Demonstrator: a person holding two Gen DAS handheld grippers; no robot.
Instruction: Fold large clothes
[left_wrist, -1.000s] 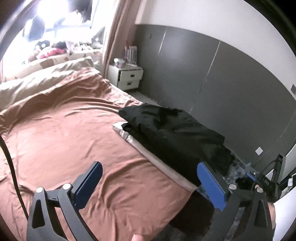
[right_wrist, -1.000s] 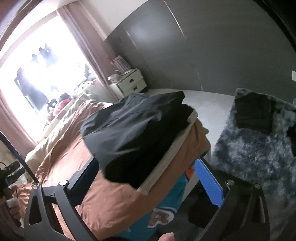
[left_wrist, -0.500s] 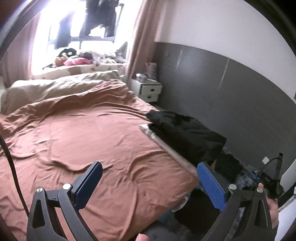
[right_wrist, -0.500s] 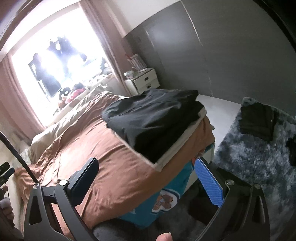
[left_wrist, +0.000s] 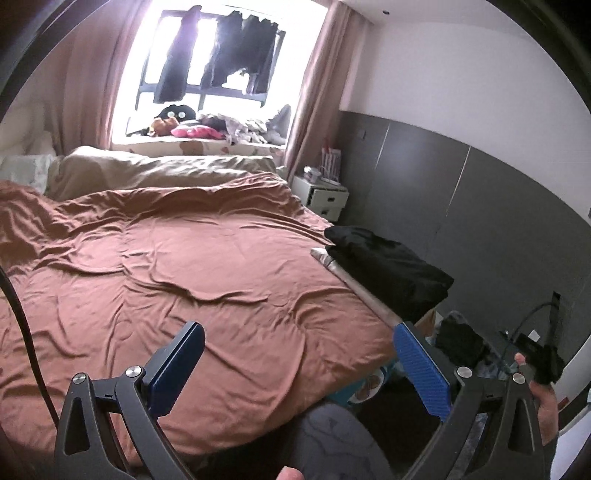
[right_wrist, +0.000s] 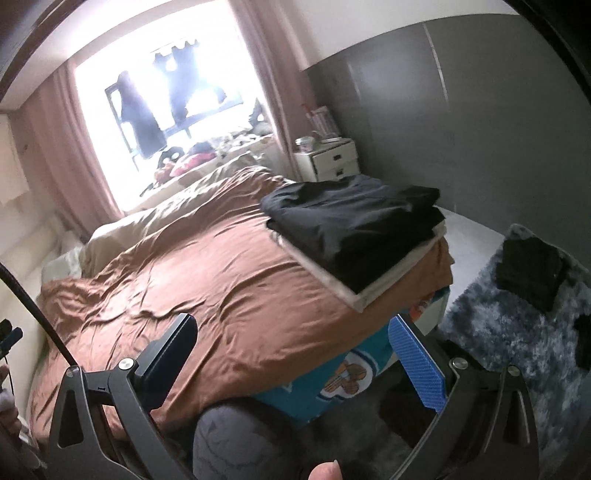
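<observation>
Covering the bed: brown blanket (left_wrist: 207, 280), wrinkled, nothing on its middle.
Rug (right_wrist: 517, 332): grey, shaggy, on floor beside bed, dark garment (right_wrist: 528, 271) lying on it.
Folded clothes: black stack (right_wrist: 354, 225) on pale folded piece, at bed's right corner.
Left gripper (left_wrist: 295, 365): spread wide, holding nothing, above bed foot.
Right gripper (right_wrist: 291, 354): spread wide, holding nothing.

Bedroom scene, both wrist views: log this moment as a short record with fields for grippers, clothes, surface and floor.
left gripper: open, empty, above the bed
right gripper: open, empty, above the bed's corner
folded black clothes: stacked on a pale folded piece at the bed's corner
bed cover: brown, wrinkled, nothing else lying on it
floor: dark garment lying on a grey shaggy rug
nightstand: white, by the curtain
</observation>
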